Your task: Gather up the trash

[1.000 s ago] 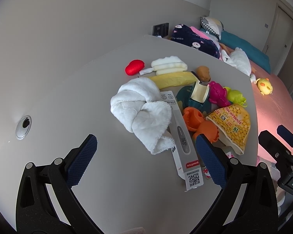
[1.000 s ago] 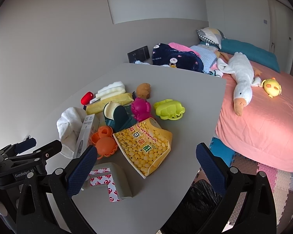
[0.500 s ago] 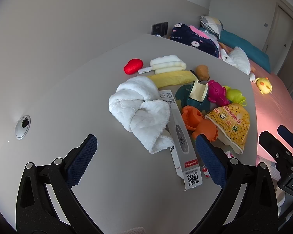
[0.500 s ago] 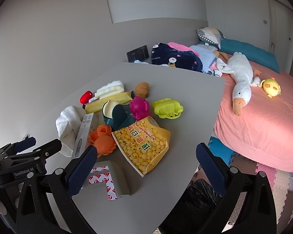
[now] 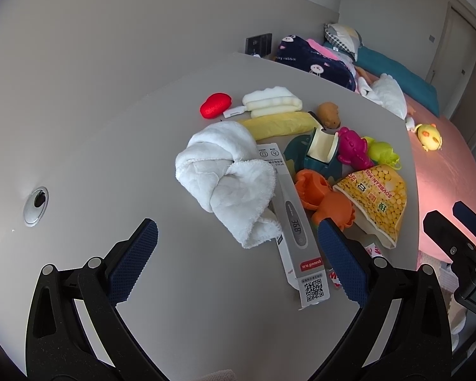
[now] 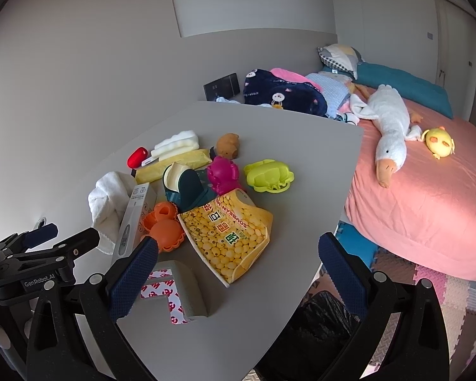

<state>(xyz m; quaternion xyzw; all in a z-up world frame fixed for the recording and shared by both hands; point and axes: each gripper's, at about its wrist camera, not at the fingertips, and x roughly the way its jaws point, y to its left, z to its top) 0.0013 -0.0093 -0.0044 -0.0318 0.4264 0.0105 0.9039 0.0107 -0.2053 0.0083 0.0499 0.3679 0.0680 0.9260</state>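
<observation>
Surface: grey table (image 5: 117, 146) beside a pink-covered bed (image 6: 428, 197).
Left gripper (image 5: 234, 244): jaws wide apart, empty, above the white thermometer carton (image 5: 296, 219).
Right gripper (image 6: 238, 260): jaws spread, holding nothing, just above the table.
Trash: yellow soybean-print snack bag (image 6: 230, 225) lies flat near the table's front edge, touching orange plastic moulds (image 6: 163, 225).
Floor: black bin bag (image 6: 317, 324) below the table's edge.

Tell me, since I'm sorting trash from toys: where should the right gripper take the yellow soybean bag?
Likely the yellow soybean bag at its near bottom corner, which lies flat and free toward the table edge. Bring the open right gripper in low from that side; the far end lies against the teal holder and orange toy.
</observation>
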